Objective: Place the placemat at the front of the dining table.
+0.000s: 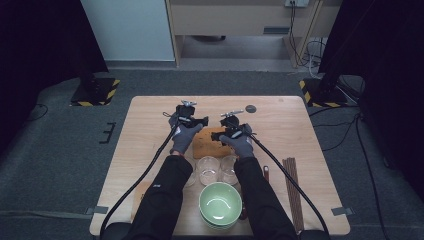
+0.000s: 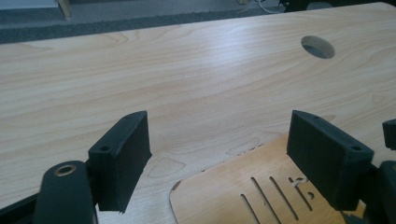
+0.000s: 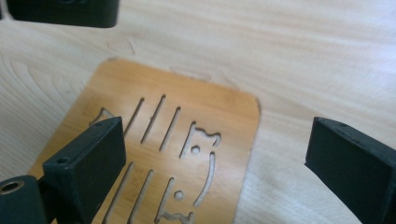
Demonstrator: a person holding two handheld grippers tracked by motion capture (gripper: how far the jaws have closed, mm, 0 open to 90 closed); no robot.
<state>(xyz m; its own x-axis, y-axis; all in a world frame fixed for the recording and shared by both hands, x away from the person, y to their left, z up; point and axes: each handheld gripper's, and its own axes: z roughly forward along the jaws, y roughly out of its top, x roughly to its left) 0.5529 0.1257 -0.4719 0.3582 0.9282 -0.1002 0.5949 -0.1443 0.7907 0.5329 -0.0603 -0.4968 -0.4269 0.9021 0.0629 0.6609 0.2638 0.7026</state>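
A: From the high view, what lies on the worktop (image 1: 150, 130)?

B: A wooden board (image 1: 206, 143) sits near the middle, with both gloved hands over it. The left gripper (image 1: 199, 120) hovers at its far left corner, the right gripper (image 1: 218, 136) above its right part. Nearer the person stand clear glasses (image 1: 208, 170), a green bowl (image 1: 220, 204) and, at the right edge, a bundle of dark sticks (image 1: 292, 190).

A: Can you read the board's surface from up there?

B: No, it is just an orange-brown slab. The right gripper view shows the board (image 3: 168, 154) has cut-out slots and shapes and rounded corners, and that it lies flat on the pale wood.

A: And that gripper's jaws?

B: The right gripper (image 3: 215, 158) stands wide, the board below the gap, nothing pressed between the pads. A black block at the top left corner there belongs to the other gripper.

A: What does the left gripper view add?

B: The left gripper (image 2: 219, 158) also stands wide and holds nothing. One rounded corner of the board (image 2: 224, 196) shows between and below the jaws, with a few slots. Farther off is a round hole (image 2: 318, 46) in the worktop, a small dark disc in the high view.
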